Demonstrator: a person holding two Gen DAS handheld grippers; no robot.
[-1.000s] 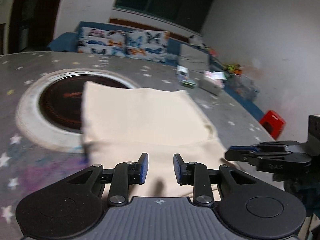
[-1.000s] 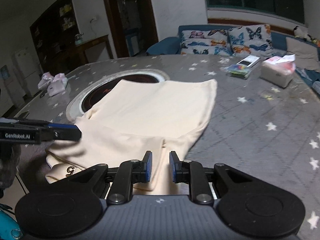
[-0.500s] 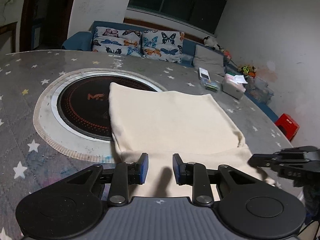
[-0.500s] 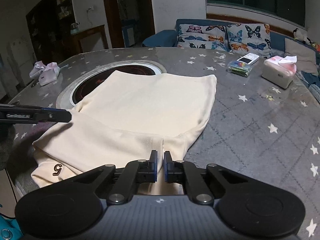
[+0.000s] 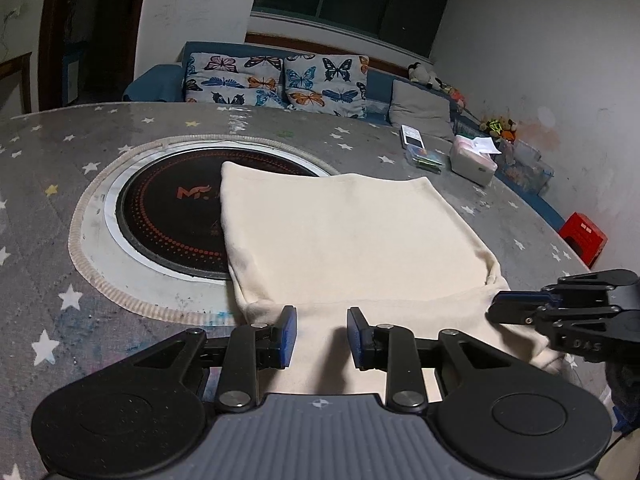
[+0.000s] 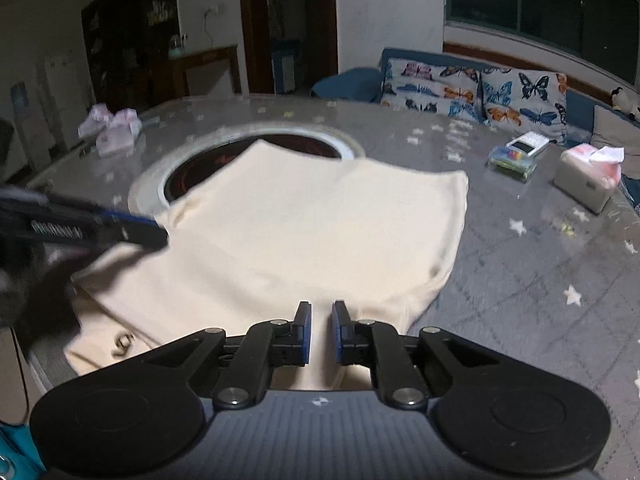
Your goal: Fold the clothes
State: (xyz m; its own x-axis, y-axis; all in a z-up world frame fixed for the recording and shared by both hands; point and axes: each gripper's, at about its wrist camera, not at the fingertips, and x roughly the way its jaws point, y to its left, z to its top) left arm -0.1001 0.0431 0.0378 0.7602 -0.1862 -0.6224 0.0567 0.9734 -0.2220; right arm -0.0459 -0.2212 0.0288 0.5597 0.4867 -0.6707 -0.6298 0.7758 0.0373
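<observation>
Since the earlier frames the right claw (image 6: 321, 330) shut almost fully and has just been opening a little again, so its blue pads now stand a narrow slit apart with cream cloth showing between them; whether they pinch that cloth cannot be told. The left claw (image 5: 322, 336) has kept much the same moderate gap, its pads apart over the near hem with nothing pressed between them. The cream garment (image 5: 352, 236) lies spread flat on the grey star-patterned desk (image 5: 48, 288), its near part folded into a band along the desk's near edge and its far left corner lying over the round black cooktop (image 5: 172, 216) set into the desk's middle. In the right view a small dark mark shows on the garment's near left corner. Toward the desk's far right edge sit a tissue box (image 6: 588, 180) and a small clear box of coloured bits (image 6: 512, 162), well apart from the garment; near the far left edge lie pink-wrapped packets (image 6: 116, 130). Behind the desk stands a blue sofa with butterfly cushions (image 5: 280, 80).
</observation>
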